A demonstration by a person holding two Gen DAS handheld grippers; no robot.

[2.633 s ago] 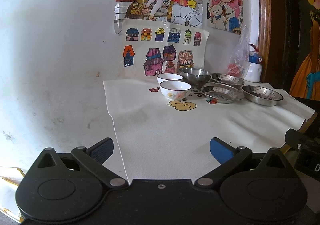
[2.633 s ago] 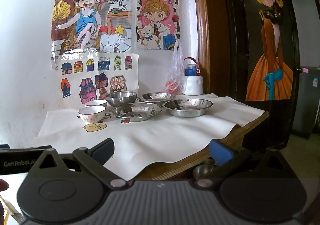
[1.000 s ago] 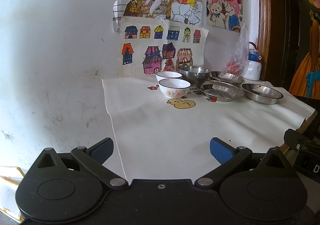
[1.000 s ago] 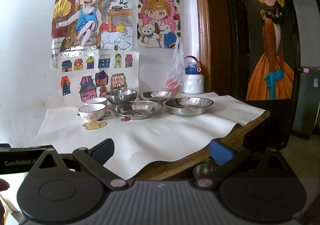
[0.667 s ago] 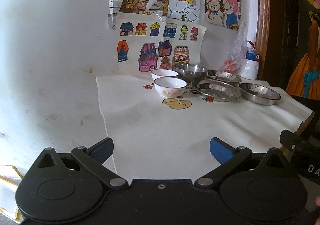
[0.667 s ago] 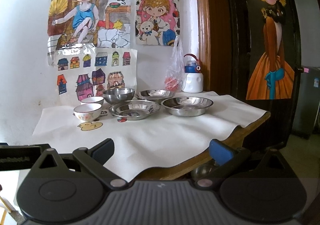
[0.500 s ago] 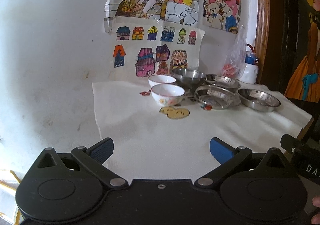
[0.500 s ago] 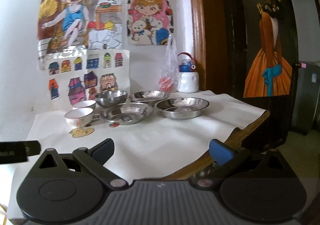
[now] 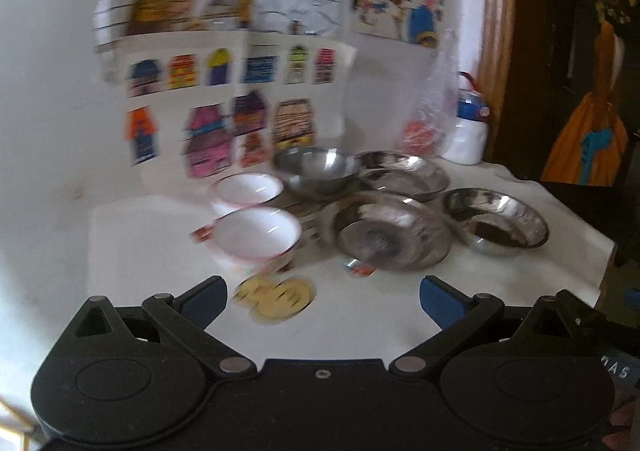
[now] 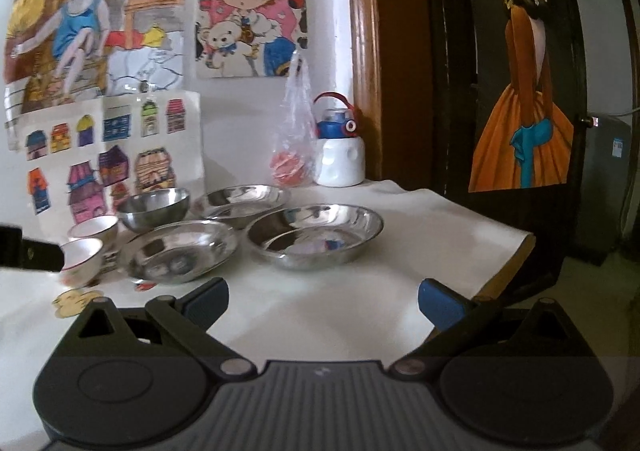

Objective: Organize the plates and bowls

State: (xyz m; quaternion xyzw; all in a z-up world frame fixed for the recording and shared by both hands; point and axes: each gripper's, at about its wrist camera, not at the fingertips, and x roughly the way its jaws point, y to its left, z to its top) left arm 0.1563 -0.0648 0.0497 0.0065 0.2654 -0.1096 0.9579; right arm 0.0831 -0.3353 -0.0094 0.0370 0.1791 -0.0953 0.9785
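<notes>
Two white ceramic bowls stand at the left of the group, the near one (image 9: 258,237) in front of the far one (image 9: 247,191). Behind them sits a deep steel bowl (image 9: 316,167). Three shallow steel plates lie to the right: a near-middle one (image 9: 390,235), a back one (image 9: 402,171) and a right one (image 9: 496,219). My left gripper (image 9: 322,297) is open, low over the white cloth just short of the near white bowl. My right gripper (image 10: 322,297) is open too, just in front of the right steel plate (image 10: 314,235) and the middle plate (image 10: 180,249).
A white cloth (image 10: 420,235) covers the wooden table, whose right edge (image 10: 516,255) drops off beside a dark door. A white and blue bottle (image 10: 340,155) and a plastic bag (image 10: 294,139) stand at the back. Posters cover the wall behind. A duck sticker (image 9: 274,297) lies on the cloth.
Both grippers have moved forward toward the dishes, which now look much larger and nearer. Both stay open. The left view is blurred from motion. No dish has moved.
</notes>
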